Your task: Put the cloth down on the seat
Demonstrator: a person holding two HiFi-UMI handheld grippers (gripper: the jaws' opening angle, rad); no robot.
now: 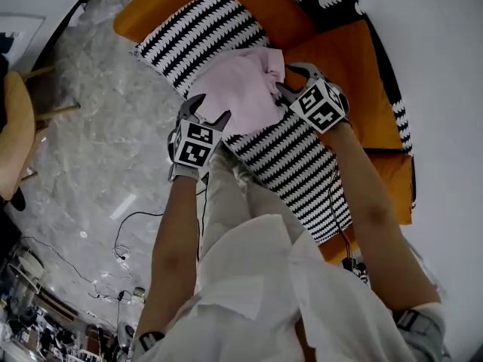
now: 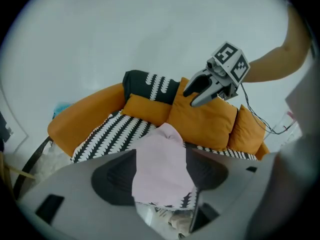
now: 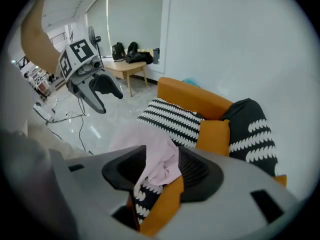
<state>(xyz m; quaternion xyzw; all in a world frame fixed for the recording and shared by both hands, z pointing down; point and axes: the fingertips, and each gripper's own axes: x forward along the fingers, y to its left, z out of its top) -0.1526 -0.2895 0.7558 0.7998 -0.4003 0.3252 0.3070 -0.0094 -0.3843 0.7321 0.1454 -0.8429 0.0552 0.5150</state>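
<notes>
Cloth: pale pink crumpled cloth (image 1: 243, 89), at the front edge of the black-and-white striped sofa seat (image 1: 204, 29).
Left hand-held gripper (image 1: 209, 110): jaws wide apart, cloth loose between them.
Right hand-held gripper (image 1: 290, 81): jaws apart, cloth bunched between, not pinched.

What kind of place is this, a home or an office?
Probably a lounge corner of an office or lab, though a home is possible. There is an orange sofa with orange cushions, a pale marble-look floor, and a wooden table beside a standing fan.
</notes>
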